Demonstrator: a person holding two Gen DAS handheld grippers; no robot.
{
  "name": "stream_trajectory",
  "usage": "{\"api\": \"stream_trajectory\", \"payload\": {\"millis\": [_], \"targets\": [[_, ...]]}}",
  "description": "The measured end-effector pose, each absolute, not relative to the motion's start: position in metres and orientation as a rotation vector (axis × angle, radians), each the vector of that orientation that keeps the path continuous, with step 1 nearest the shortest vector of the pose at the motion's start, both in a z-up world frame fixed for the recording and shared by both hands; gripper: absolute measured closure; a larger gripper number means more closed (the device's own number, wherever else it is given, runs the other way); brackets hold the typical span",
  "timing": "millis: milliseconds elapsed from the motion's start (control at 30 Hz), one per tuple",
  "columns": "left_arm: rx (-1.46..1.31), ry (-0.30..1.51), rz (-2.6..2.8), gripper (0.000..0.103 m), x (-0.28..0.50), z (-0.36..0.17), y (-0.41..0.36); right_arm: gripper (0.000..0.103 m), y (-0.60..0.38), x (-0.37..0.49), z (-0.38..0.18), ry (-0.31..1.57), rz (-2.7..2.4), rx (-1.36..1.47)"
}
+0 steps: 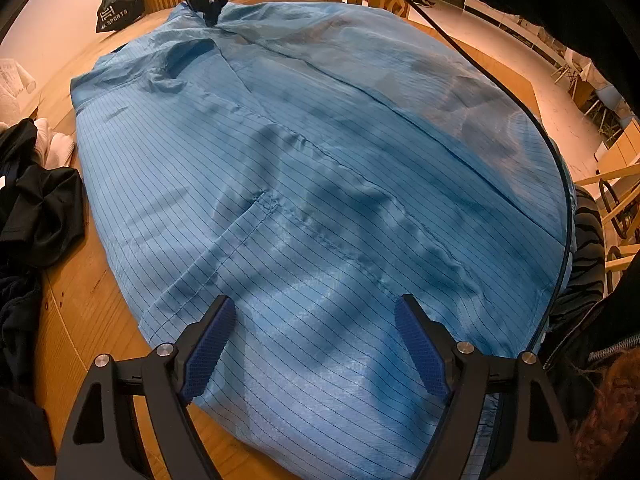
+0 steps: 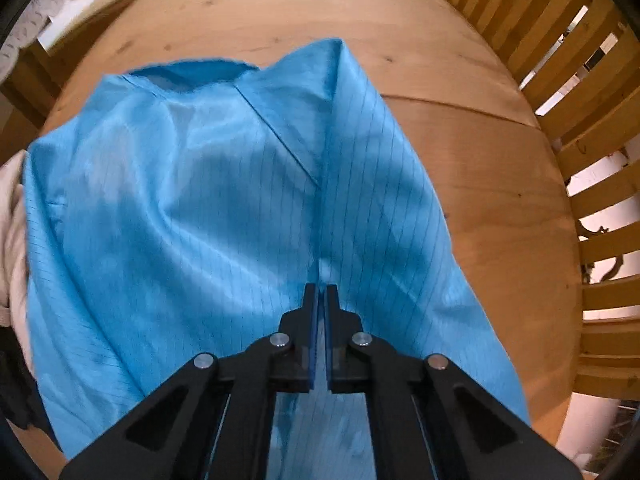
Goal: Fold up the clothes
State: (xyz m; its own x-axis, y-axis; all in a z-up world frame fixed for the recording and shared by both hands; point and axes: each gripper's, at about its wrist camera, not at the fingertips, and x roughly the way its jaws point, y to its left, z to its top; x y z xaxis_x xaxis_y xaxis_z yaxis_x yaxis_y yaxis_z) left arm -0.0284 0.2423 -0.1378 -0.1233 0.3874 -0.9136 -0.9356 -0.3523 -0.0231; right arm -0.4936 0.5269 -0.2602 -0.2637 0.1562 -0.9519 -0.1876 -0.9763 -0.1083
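Garment [image 2: 200,208] pinched in right claw [image 2: 321,292], spread under left claw [image 1: 316,344].

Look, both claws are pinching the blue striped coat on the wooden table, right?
Not quite. Only the right claw pinches the blue striped coat. In the left wrist view the left claw is wide open above it. The coat does lie on the wooden table.

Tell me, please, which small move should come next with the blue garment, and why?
Probably close the left tool on the blue garment beneath it: its jaws are wide open over the cloth, while the right tool already pinches a ridge at the far side.
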Motion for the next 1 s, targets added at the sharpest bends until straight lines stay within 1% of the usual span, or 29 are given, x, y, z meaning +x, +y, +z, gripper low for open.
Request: {"api": "stream_trajectory", "payload": {"millis": [67, 200, 233, 300, 333, 367, 400, 467, 533, 700, 833, 867, 1000], "targets": [[-1.107, 0.738, 1.671, 0.023, -0.025, -0.139, 0.243, 0.101, 0.531, -0.492, -0.255, 0.039, 2.362, -1.736], [-1.106, 0.737, 1.67, 0.023, -0.043, -0.137, 0.245, 0.101, 0.538, -0.49, -0.245, 0.041, 2.407, -1.695], [-1.106, 0.737, 1.669, 0.023, -0.045, -0.138, 0.246, 0.101, 0.535, -0.49, -0.248, 0.016, 2.381, -1.732], [-1.105, 0.736, 1.669, 0.023, -0.049, -0.14, 0.246, 0.096, 0.526, -0.491, -0.257, -0.074, 2.301, -1.804], [-1.104, 0.736, 1.669, 0.023, -0.052, -0.14, 0.247, 0.084, 0.521, -0.493, -0.259, -0.138, 2.277, -1.795], [-1.104, 0.735, 1.67, 0.023, -0.045, -0.138, 0.245, 0.068, 0.516, -0.494, -0.261, -0.2, 2.257, -1.778], [-1.103, 0.735, 1.67, 0.022, -0.046, -0.138, 0.245, 0.062, 0.51, -0.496, -0.262, -0.261, 2.236, -1.761], [-1.097, 0.732, 1.67, 0.022, -0.047, -0.141, 0.246, 0.061, 0.5, -0.499, -0.265, -0.381, 2.191, -1.725], [-1.093, 0.729, 1.669, 0.022, -0.049, -0.144, 0.247, 0.061, 0.494, -0.5, -0.267, -0.378, 2.185, -1.741], [-1.088, 0.729, 1.665, 0.022, -0.055, -0.15, 0.252, 0.061, 0.47, -0.521, -0.279, -0.5, 2.067, -1.71], [-1.082, 0.73, 1.66, 0.022, -0.059, -0.155, 0.256, 0.059, 0.472, -0.512, -0.281, -0.575, 1.981, -1.697], [-1.081, 0.731, 1.659, 0.022, -0.059, -0.156, 0.257, 0.059, 0.476, -0.511, -0.281, -0.57, 1.964, -1.705], [-1.073, 0.728, 1.659, 0.022, -0.064, -0.162, 0.261, 0.06, 0.513, -0.51, -0.277, -0.366, 2.016, -1.735]]}}
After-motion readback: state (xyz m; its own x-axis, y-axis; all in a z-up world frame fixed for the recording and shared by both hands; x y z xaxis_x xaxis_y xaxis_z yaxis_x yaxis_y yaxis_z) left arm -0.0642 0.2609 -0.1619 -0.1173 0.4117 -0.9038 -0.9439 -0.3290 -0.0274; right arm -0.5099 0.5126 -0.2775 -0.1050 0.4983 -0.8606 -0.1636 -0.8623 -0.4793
